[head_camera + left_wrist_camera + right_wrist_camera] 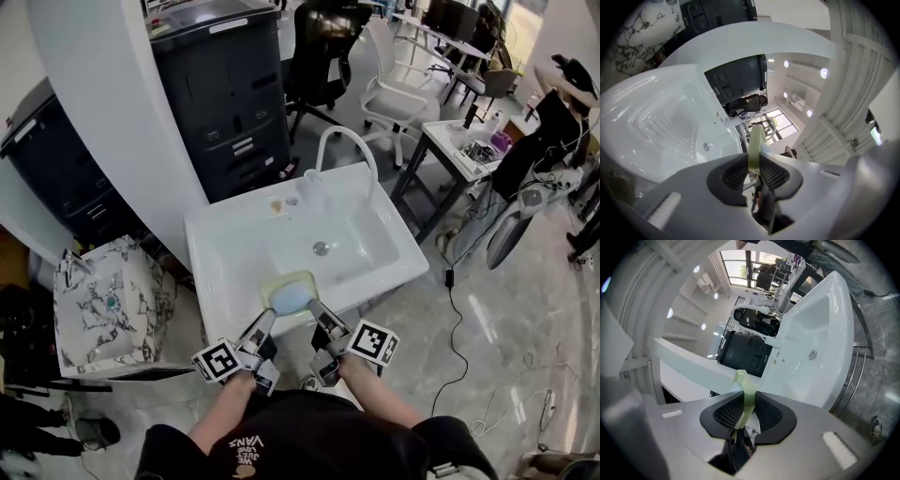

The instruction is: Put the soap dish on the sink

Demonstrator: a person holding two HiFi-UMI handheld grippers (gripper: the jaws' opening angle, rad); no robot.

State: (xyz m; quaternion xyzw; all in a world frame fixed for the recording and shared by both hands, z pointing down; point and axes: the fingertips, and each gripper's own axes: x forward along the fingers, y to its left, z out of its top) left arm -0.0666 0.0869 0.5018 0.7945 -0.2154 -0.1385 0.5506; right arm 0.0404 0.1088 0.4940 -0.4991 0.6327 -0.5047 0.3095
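A pale green soap dish [292, 292] with a light blue soap in it hangs over the front rim of the white sink [225, 234]. My left gripper [269, 318] is shut on its left rim and my right gripper [312, 307] on its right rim. In the left gripper view the thin green rim [755, 150] runs edge-on between the black pads. The right gripper view shows the same green rim [746, 394] pinched between the pads, with the sink basin [820, 333] ahead. The drain [321, 248] lies in the basin's middle.
A curved white faucet [347, 141] rises at the sink's back. A marble-patterned box [108, 300] stands left of the sink. Dark cabinets [225, 103] and office chairs [394, 89] stand behind. A cable [455, 309] trails on the floor to the right.
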